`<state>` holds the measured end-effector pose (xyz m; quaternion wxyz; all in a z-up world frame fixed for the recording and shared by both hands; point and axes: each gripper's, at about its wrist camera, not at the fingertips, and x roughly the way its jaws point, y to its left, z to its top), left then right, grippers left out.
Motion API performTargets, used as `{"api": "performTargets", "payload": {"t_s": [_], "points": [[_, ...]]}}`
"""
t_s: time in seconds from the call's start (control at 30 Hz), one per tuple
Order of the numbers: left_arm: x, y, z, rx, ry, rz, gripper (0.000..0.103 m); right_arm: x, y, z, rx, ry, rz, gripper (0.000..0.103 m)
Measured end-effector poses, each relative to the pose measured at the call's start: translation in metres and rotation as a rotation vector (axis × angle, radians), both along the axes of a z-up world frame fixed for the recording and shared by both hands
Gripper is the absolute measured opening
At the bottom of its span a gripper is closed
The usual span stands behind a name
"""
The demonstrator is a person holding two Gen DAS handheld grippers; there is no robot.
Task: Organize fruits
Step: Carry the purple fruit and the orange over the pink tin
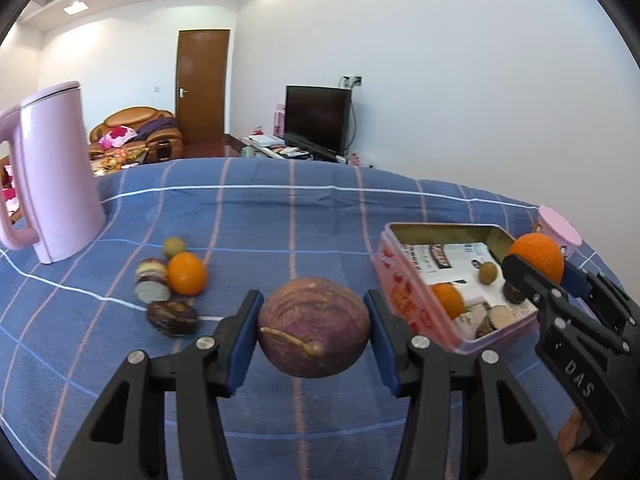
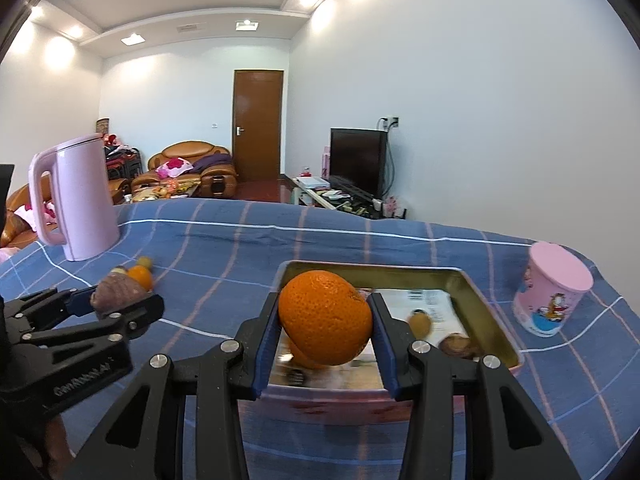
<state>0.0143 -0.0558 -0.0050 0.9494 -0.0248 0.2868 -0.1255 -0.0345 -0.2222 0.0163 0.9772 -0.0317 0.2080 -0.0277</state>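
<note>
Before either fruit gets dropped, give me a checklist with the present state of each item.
1. Right gripper clamped on the orange: ok, pads press both sides.
2. Orange over the open tin: ok, it hangs above the near part of the tin.
3. Left gripper clamped on the purple fruit: ok.
4. Purple fruit over the tin: not ok, it is above the blue cloth, left of the tin.
5. Free space in the tin: ok, bare paper lining shows between the fruits inside.
6. Grippers clear of each other: ok, apart in both views.
</note>
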Motion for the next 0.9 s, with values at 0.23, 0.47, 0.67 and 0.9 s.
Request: {"api": "performTargets", "payload": {"t_s": [0.23, 0.47, 0.67, 0.9], "points": [[0.000, -0.026, 0.003, -0.011, -0.022, -0.049, 0.053, 0.000, -0.048, 0.001, 0.005, 0.000, -0.082, 0.045], [0.002, -0.054, 0.004, -0.017, -0.032, -0.108, 0.053, 0.003, -0.084, 0.002, 0.009, 0.005, -0.154, 0.045], [0.008, -0.085, 0.005, -0.015, -0.039, -0.160, 0.053, 0.008, -0.110, 0.003, 0.031, 0.002, -0.196, 0.045], [0.019, -0.120, 0.004, 0.008, -0.015, -0.188, 0.053, 0.018, -0.120, 0.001, 0.057, 0.021, -0.212, 0.045]]}}
